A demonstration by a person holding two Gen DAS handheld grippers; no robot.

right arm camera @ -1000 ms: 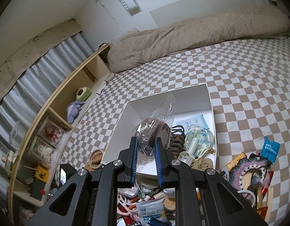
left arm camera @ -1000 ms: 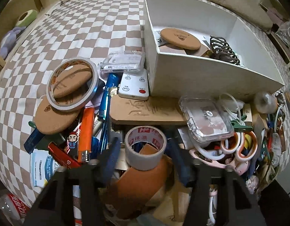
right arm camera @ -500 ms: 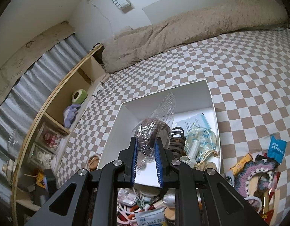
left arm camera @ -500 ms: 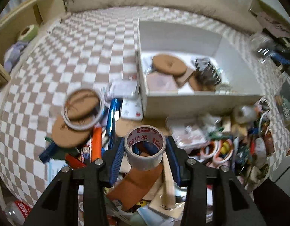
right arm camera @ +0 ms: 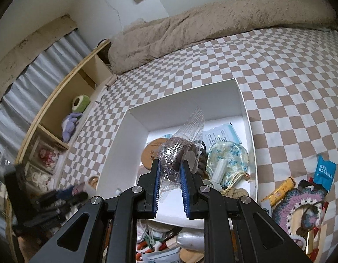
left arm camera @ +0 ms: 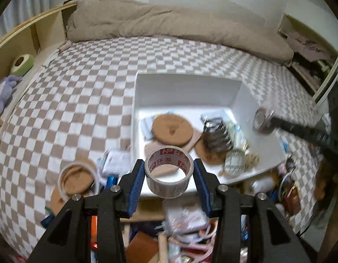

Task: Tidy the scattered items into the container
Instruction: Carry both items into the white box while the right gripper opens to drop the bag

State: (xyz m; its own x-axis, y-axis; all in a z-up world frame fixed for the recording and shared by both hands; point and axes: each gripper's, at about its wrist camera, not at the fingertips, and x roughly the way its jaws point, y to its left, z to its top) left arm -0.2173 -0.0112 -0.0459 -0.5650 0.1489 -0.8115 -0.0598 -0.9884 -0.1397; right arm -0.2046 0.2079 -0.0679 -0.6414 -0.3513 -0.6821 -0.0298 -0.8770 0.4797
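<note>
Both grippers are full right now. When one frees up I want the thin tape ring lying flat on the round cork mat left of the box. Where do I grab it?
Take the thin tape ring by its band: come straight down with one finger inside the hole and one outside, on the side away from the white box. It lies flat on the cork mat, so a pinch across its width has little to bite.

left gripper point(left arm camera: 169, 175): jaws clamped | right gripper point(right arm camera: 170, 175): jaws clamped

Right tongs point(right arm camera: 170, 172) clamped on a crinkled clear plastic packet holding a dark brown round piece point(right arm camera: 176, 151), above an open white cardboard box point(right arm camera: 116, 151) on a beige-and-white checked bed point(right arm camera: 289, 70), round cork coaster point(right arm camera: 151, 151) and blue floral fabric pouch point(right arm camera: 231, 155) inside the box
</note>
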